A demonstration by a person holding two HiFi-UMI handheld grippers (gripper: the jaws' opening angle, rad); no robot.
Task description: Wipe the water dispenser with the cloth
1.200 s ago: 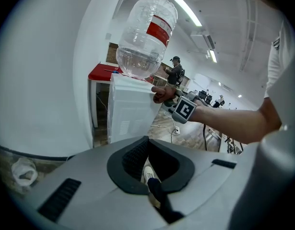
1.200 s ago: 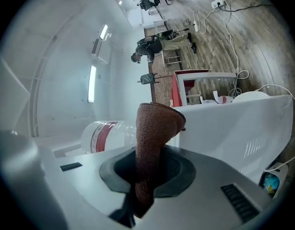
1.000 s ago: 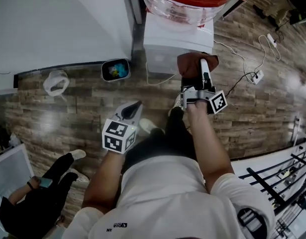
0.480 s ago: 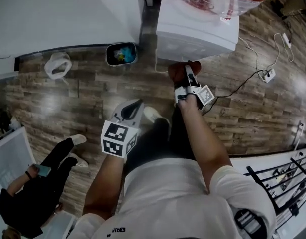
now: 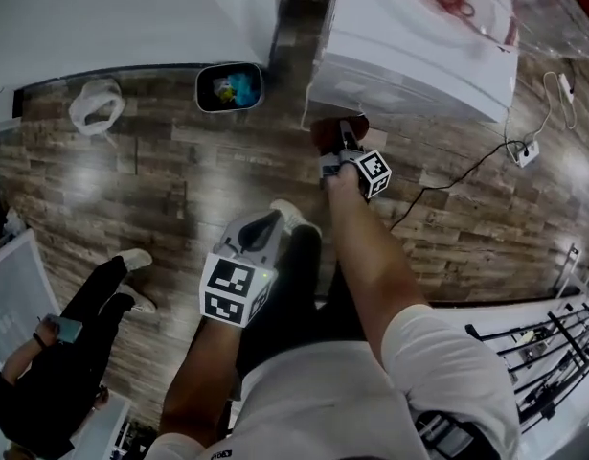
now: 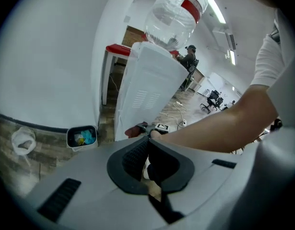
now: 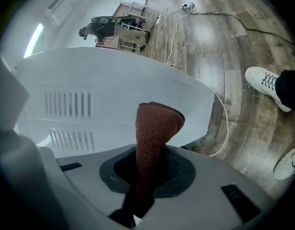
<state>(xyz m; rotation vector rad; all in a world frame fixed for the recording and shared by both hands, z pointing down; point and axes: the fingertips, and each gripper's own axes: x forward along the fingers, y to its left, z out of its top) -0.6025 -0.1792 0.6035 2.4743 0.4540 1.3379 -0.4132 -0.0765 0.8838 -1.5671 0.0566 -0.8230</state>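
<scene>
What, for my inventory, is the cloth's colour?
Reddish brown; the cloth shows best in the right gripper view.

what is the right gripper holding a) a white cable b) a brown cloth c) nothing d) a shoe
b: in the right gripper view, the right gripper has its jaws shut on a folded brown cloth, which sticks up in front of the white water dispenser.

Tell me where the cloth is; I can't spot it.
Head view, upper middle: the cloth is pinched in the right claw beside the water dispenser, right of the bin.
</scene>
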